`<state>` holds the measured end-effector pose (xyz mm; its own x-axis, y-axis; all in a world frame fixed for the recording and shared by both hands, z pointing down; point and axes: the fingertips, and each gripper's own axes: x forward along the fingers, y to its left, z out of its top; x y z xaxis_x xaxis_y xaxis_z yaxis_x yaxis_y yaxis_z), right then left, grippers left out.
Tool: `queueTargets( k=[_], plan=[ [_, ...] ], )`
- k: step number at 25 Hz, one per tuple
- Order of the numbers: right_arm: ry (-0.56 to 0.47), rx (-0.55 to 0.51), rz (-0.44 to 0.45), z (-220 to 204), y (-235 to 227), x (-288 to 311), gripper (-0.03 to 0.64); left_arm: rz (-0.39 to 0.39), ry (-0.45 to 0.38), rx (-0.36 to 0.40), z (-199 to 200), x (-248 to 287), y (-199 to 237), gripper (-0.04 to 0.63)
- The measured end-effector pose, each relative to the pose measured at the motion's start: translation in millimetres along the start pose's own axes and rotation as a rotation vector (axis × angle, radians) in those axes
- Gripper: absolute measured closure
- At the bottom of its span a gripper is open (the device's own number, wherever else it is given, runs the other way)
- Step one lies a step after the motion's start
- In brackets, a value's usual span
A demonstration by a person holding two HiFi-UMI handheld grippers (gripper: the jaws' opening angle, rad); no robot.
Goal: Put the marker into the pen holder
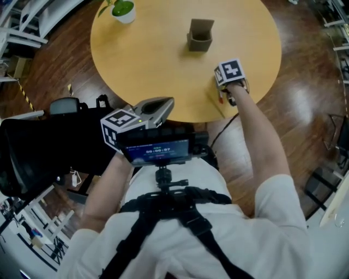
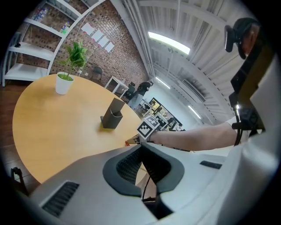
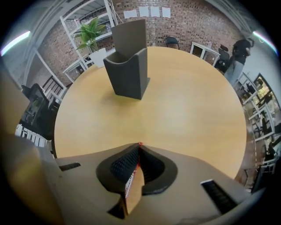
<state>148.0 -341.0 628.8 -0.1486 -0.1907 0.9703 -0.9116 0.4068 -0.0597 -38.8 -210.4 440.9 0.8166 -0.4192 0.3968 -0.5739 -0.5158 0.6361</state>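
The grey pen holder (image 1: 200,35) (image 3: 129,70) stands upright on the round wooden table (image 1: 152,65), toward its far side. At the table's near right edge, my right gripper (image 1: 222,93) (image 3: 139,145) is shut on the marker (image 3: 130,184). The marker's red tip pokes out between the fingertips and its labelled barrel runs back between the pads. The holder stands ahead of this gripper and a little to the left. My left gripper (image 1: 163,104) (image 2: 141,147) hovers off the near edge of the table, close to my body, with its jaws together and nothing in them.
A small white pot with a green plant (image 1: 124,10) (image 2: 63,83) sits at the far left rim of the table. A black office chair (image 1: 49,141) stands left of me. Wooden floor surrounds the table, with white shelving at the room's edges.
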Motion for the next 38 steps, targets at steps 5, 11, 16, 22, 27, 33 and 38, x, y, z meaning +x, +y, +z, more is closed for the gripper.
queueTargets(
  k=[5, 11, 16, 22, 27, 33, 38],
  plan=[
    [-0.166, 0.019, 0.035, 15.5, 4.0, -25.8, 0.632, -0.002, 0.007, -0.005, -1.2, -0.9, -0.7, 0.603],
    [-0.253, 0.050, 0.037, 23.6, 1.6, -49.9, 0.629, -0.020, 0.019, -0.002, 1.2, 0.3, -2.6, 0.603],
    [-0.109, 0.019, 0.003, -2.0, 9.7, -13.1, 0.595, -0.031, 0.031, 0.003, -1.7, 1.5, -7.1, 0.603],
    [-0.097, 0.011, -0.005, 7.5, 17.5, -3.4, 0.575, -0.016, 0.028, -0.008, -1.7, -1.5, -6.3, 0.603],
    [-0.101, 0.033, 0.070, 16.2, 28.0, -4.6, 0.537, -0.014, 0.017, -0.014, -1.3, -2.1, -6.7, 0.603],
    [-0.062, -0.053, 0.044, 5.3, 31.1, 4.3, 0.514, -0.017, 0.005, -0.022, -0.1, -3.1, -7.4, 0.603],
    [-0.118, -0.137, 0.114, 9.3, 50.5, 2.2, 0.569, -0.018, 0.005, -0.023, -1.1, -3.1, -6.8, 0.603]
  ],
)
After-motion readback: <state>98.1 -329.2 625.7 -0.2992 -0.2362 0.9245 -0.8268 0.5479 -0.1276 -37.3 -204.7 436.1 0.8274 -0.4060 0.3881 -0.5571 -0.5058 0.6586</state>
